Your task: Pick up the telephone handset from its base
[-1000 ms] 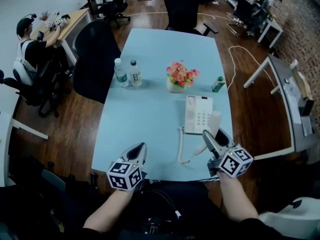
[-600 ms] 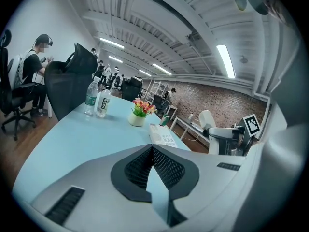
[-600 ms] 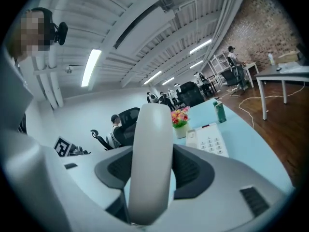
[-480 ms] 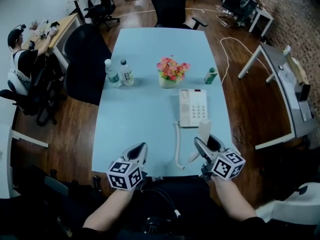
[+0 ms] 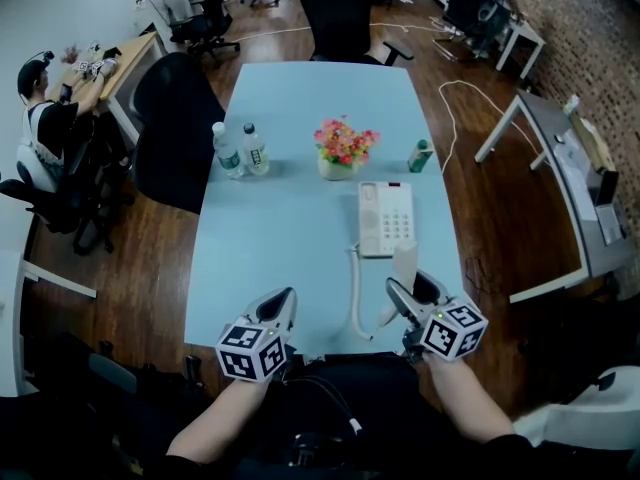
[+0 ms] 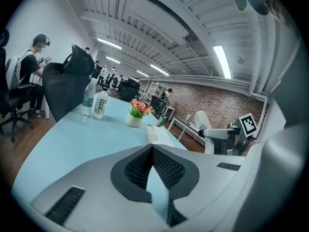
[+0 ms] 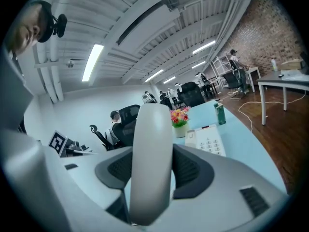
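The white telephone handset [image 5: 405,265] is off its base and stands upright between the jaws of my right gripper [image 5: 412,290], near the table's front edge. In the right gripper view the handset [image 7: 152,158] fills the gap between both pads. The white base [image 5: 385,218] with its keypad lies on the light blue table [image 5: 290,238] just beyond, also seen as the base [image 7: 207,140]. A white cord [image 5: 355,293] runs from the base toward the handset. My left gripper [image 5: 280,303] hovers at the front edge to the left, its jaws together with nothing in them.
A pot of flowers [image 5: 343,148], two water bottles [image 5: 240,150] and a green can [image 5: 420,156] stand farther back on the table. Black office chairs [image 5: 175,118] flank the table's left and far end. A person [image 5: 45,118] sits at a desk on the left.
My right gripper has drawn back toward me and slightly down with the handset in it. In the last half second it barely moved. The left gripper has stayed put.
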Demonstrator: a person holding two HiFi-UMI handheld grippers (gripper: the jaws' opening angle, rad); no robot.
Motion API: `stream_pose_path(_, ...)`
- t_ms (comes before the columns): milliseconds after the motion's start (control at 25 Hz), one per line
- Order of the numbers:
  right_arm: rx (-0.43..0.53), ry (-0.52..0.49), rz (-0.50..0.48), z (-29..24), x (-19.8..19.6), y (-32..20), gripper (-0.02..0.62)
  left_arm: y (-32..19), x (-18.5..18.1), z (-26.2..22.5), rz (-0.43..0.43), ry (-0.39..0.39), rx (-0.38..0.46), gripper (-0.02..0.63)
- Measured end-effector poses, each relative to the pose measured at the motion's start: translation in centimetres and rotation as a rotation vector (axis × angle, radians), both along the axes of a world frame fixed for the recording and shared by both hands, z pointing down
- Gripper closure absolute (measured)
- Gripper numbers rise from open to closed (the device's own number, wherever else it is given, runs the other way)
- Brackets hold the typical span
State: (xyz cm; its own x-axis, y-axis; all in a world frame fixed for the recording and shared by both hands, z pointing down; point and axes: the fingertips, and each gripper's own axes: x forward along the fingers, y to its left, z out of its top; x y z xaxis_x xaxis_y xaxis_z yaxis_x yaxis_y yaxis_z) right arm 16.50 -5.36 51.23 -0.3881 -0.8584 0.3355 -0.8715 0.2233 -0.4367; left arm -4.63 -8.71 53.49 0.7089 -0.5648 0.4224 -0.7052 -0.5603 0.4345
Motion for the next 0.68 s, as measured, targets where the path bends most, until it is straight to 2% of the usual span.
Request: stream_pose_path(680, -0.018, 0.001, 0.021, 0.58, 0.52, 0.48, 0.354, 0.48, -0.14, 0.2, -0.011, -0.001, -0.002, 0.612)
